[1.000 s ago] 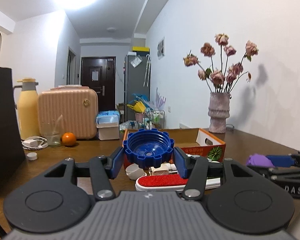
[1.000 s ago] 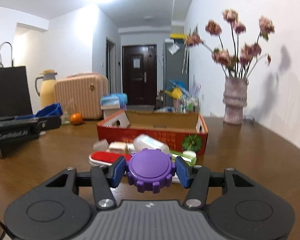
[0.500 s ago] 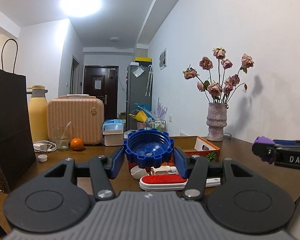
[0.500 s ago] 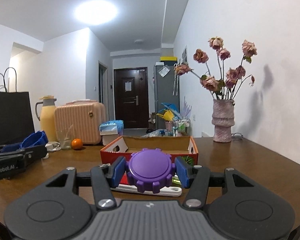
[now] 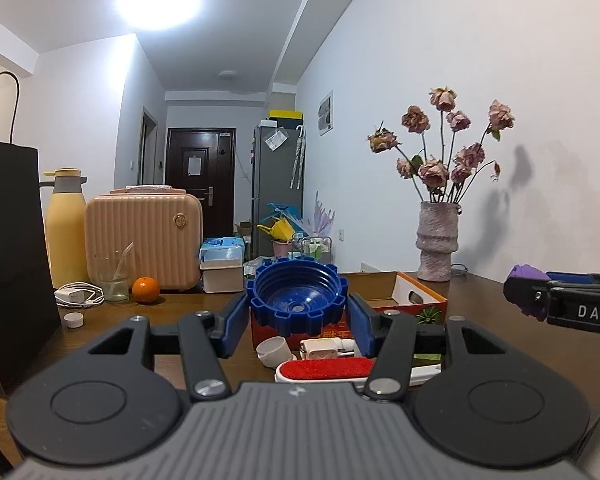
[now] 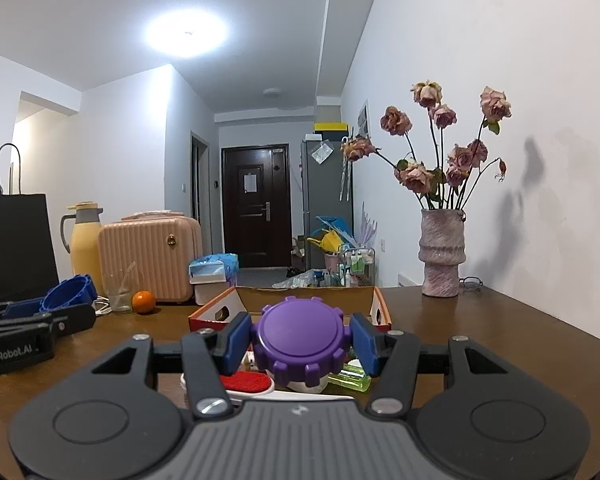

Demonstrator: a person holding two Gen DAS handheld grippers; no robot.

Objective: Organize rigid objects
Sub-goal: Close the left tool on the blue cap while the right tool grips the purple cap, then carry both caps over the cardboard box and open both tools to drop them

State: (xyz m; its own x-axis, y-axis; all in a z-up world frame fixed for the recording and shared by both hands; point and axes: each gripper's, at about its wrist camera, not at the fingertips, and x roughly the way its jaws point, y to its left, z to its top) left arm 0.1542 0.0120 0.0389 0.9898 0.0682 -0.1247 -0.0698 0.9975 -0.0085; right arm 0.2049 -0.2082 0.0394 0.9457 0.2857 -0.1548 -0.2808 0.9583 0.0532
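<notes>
My left gripper [image 5: 298, 314] is shut on a blue notched cap [image 5: 298, 300], its hollow side facing the camera, held above the table. My right gripper [image 6: 302, 344] is shut on a purple notched cap [image 6: 302, 342] with its flat top toward the camera. Both hang in front of an open red cardboard box [image 5: 416, 304] [image 6: 216, 312]. The right gripper with its purple cap [image 5: 526, 292] shows at the right edge of the left wrist view. At the left of the right wrist view is the left gripper with the blue cap [image 6: 70, 292].
On the wooden table [image 6: 480, 328] before the box lie a red-faced lint brush [image 5: 324, 370], a white cap [image 5: 274, 350], a white charger [image 5: 320, 348] and a green bottle [image 6: 350, 376]. Farther off stand a vase of dried roses [image 5: 438, 248], a peach case [image 5: 144, 240], a yellow flask [image 5: 66, 224], an orange [image 5: 145, 290], a glass [image 5: 112, 280] and a black bag [image 5: 8, 260].
Both grippers have tilted up, so the table items sit lower in view. In the left wrist view the right gripper with the purple cap has risen at the right edge. Both grips are unchanged.
</notes>
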